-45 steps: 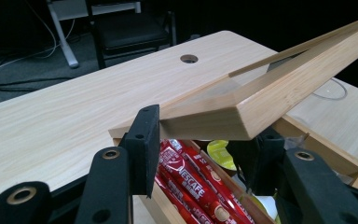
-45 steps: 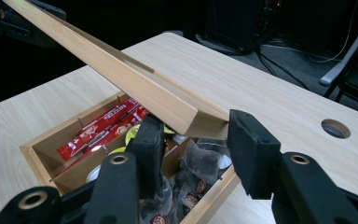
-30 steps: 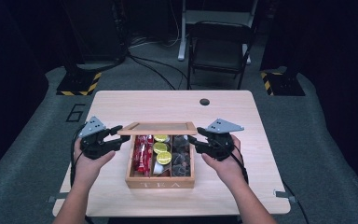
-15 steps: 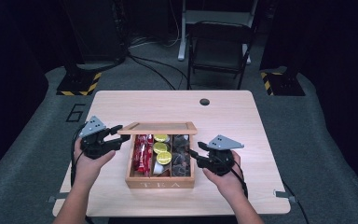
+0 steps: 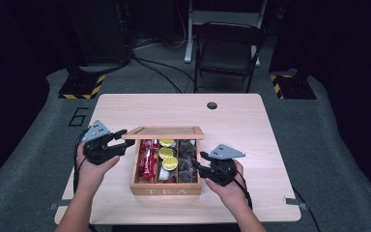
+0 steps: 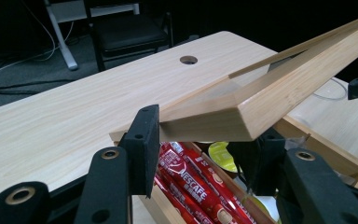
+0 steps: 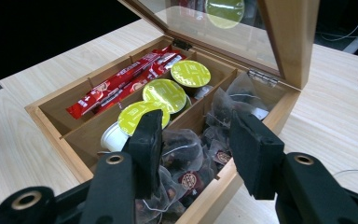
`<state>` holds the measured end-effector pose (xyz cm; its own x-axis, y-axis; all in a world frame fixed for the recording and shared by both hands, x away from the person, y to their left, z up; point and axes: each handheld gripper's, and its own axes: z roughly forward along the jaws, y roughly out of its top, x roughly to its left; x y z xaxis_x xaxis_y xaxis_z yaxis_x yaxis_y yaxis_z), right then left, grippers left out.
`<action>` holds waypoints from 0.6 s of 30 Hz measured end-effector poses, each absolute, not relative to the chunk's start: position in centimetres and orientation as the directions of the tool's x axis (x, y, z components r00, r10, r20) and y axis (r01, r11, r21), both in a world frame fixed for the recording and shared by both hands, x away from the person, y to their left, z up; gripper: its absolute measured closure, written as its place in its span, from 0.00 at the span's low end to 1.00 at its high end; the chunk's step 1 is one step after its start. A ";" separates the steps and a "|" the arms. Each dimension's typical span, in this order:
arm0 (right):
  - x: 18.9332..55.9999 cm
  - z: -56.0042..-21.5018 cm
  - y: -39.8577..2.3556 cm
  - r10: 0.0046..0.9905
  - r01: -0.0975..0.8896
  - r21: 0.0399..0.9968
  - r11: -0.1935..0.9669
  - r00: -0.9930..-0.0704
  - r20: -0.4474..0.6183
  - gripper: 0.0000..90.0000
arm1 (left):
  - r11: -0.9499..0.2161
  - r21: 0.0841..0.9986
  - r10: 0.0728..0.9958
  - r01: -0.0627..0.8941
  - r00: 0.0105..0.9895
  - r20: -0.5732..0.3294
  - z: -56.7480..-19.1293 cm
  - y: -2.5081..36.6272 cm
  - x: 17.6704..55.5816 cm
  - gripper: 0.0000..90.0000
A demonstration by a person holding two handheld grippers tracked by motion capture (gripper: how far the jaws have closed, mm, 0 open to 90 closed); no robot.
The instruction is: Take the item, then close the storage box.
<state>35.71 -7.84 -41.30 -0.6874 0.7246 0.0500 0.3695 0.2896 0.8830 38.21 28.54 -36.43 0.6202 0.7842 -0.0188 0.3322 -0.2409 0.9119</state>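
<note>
The tea bags (image 7: pixel 186 158) lie heaped in the right-hand compartment of the wooden tea box (image 5: pixel 166 187), directly below and between the jaws of the right gripper (image 7: pixel 196 140). They look like light, soft mesh pouches in clear wrap, each with a small tag: they will crumple under pressure and may slip or drag a neighbour up by its string. A pinch on the gathered top of one pouch, or on its tag, seems the safest hold; a squeeze across the belly would likely crush the leaves. The pile has no common direction: the pouches point every way, while the compartment itself runs lengthwise from the box's near wall toward its hinges, roughly along the line in which the right gripper is aimed.

The right gripper's jaws stand spread with nothing pressed between them. In the high view this gripper (image 5: pixel 207 166) sits at the box's right edge, tilted down into it.

Beyond the tea bags, farther from the right gripper, come the green-lidded capsules (image 7: pixel 165 95) in the middle compartment and the red coffee sticks (image 7: pixel 121 84) in the far one.

The left gripper (image 6: pixel 196 140) is pinching the front corner of the glass-paned lid (image 6: pixel 261 100), holding it raised at a slant over the box; in the high view that gripper (image 5: pixel 121 137) is at the lid's left end (image 5: pixel 166 132).
</note>
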 end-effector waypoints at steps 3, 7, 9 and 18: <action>35.8 -41.6 -7.5 0.721 0.370 0.880 0.299 -0.691 0.046 0.60 | -0.241 0.912 0.783 0.331 0.621 -0.018 -36.4 28.5 38.2 0.60; 35.8 -41.9 -7.4 0.718 0.378 0.875 0.301 -0.694 0.053 0.60 | -0.242 0.912 0.784 0.332 0.621 -0.018 -36.4 28.5 38.2 0.60; 35.8 -42.0 -7.3 0.719 0.378 0.875 0.301 -0.693 0.052 0.60 | -0.242 0.912 0.784 0.332 0.621 -0.018 -36.4 28.5 38.2 0.59; 36.1 -42.8 -7.1 0.716 0.391 0.869 0.302 -0.695 0.064 0.59 | -0.250 0.910 0.784 0.330 0.620 -0.009 -36.5 28.5 38.1 0.59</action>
<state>36.06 -7.12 -42.78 -0.6954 0.7157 0.0638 0.3909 0.3023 0.8694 38.11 28.47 -36.48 0.6202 0.7844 -0.0093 0.3305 -0.2505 0.9100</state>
